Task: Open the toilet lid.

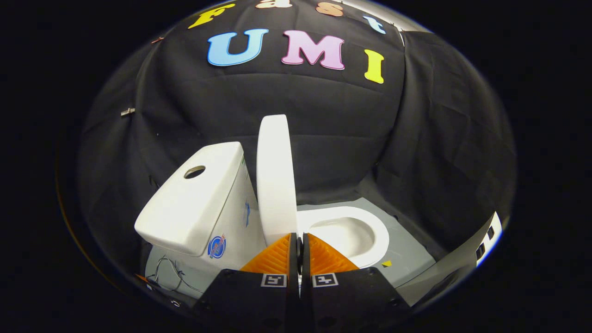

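Note:
A white toilet stands on a grey floor plate, seen from its side. Its lid [276,180] stands raised, upright and edge-on, close beside the tank [199,199]. To the right of the lid the seat and open bowl [347,231] lie exposed. My gripper [299,237] is shut, its two fingers pressed together with nothing between them, their tips just in front of the lid's lower edge, near the hinge. I cannot tell whether the tips touch the lid.
The tank top has a round flush-button hole [194,172]. A thin wire [169,273] lies on the grey floor plate [407,249] beside the tank base. Black cloth walls close in behind and to the right.

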`<state>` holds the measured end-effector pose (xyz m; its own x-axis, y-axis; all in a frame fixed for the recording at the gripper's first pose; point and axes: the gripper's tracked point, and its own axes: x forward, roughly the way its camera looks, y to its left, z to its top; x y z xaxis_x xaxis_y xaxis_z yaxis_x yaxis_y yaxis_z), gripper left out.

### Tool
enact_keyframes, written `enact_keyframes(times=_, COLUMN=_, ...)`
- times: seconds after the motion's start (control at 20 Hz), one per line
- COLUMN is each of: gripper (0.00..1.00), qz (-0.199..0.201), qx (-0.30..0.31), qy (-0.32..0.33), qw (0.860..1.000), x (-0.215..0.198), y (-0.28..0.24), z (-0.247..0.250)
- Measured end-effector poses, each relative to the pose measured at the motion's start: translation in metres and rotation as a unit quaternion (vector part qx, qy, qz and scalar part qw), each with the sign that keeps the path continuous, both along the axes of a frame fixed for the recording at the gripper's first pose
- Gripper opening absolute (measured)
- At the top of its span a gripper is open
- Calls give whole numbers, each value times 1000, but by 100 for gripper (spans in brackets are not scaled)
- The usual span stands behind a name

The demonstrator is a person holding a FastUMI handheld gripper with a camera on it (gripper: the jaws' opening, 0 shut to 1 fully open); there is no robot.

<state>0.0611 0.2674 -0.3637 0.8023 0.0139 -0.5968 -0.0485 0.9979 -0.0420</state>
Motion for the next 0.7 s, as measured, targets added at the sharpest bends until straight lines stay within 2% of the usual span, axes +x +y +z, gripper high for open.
enact_keyframes(times=0.7, gripper=6, qz=47, qx=-26, qy=-12, qw=998, x=-12, y=52, z=2)
